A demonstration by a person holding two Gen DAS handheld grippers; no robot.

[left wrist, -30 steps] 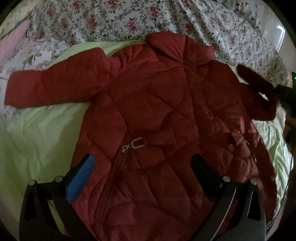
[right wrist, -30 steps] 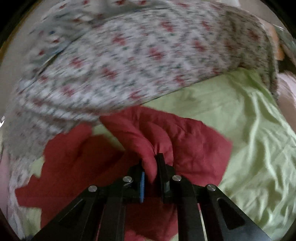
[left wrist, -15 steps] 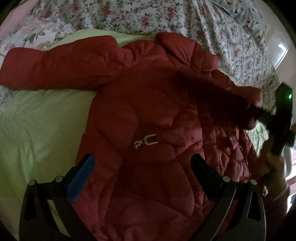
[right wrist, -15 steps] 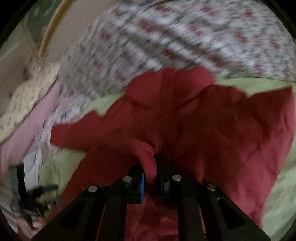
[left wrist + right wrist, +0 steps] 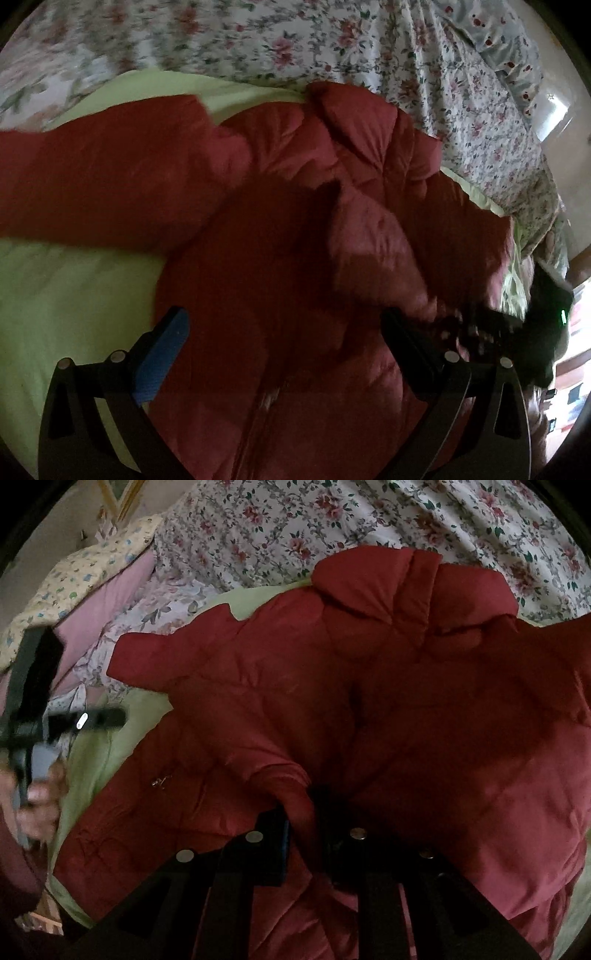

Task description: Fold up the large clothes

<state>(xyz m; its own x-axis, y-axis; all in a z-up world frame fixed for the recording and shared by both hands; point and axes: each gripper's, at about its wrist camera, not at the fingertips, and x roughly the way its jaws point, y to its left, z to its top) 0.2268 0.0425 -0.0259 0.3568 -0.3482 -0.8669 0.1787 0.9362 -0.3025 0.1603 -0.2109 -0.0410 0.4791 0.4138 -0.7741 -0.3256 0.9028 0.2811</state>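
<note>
Green sheet carries the red puffer jacket, spread across the frame's centre.
Low in frame, the left gripper gapes empty; the right gripper pinches a sleeve cuff. Padding looks light, soft, springy; cuffs and hem should grip best. Floral bedding lies beyond.

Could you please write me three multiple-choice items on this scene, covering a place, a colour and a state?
1. Where does the jacket lie?
A. on a green sheet
B. on a wooden floor
C. on a hanger

2. What colour is the jacket?
A. blue
B. red
C. white

3. How is the right gripper?
A. wide open
B. out of view
C. shut on the sleeve

Answers:
1 A, the green sheet shows under and beside the jacket.
2 B, its quilted fabric is red in both views.
3 C, its fingers pinch the sleeve, while the left gripper is open above the jacket.
</note>
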